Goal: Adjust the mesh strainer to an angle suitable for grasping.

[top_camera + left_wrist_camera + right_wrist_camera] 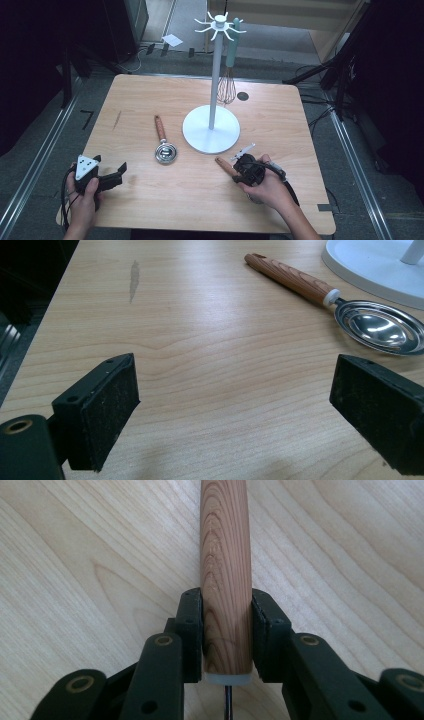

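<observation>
Low and right of centre in the high view, the right hand-held gripper (239, 167) lies low over the bench (150, 100), its jaws clamped on a wooden handle (225, 166) that pokes out toward the upper left. In the right gripper view the two pads press flat against the sides of that handle (226, 580), close to its white collar at the bottom of the frame, where a thin metal stem begins. Gripping that near the working end likely keeps the tool from swinging once it lifts; what sits on the stem I cannot tell, beyond a bit of metal (243, 151) glinting above the gripper.

The left hand-held gripper (116, 176) rests at the lower left of the high view, jaws spread wide with nothing between them, pointing toward the middle of the bench. Its own view looks past its pads (107, 415) at bare wood, with a scoop (377, 330) in the upper right, seemingly waiting its turn.

That scoop (164, 145) lies just left of the stand (211, 129), whose base sits centre frame. A whisk (228, 75) already hangs from a top hook, so the handled tools are presumably bound there too.
</observation>
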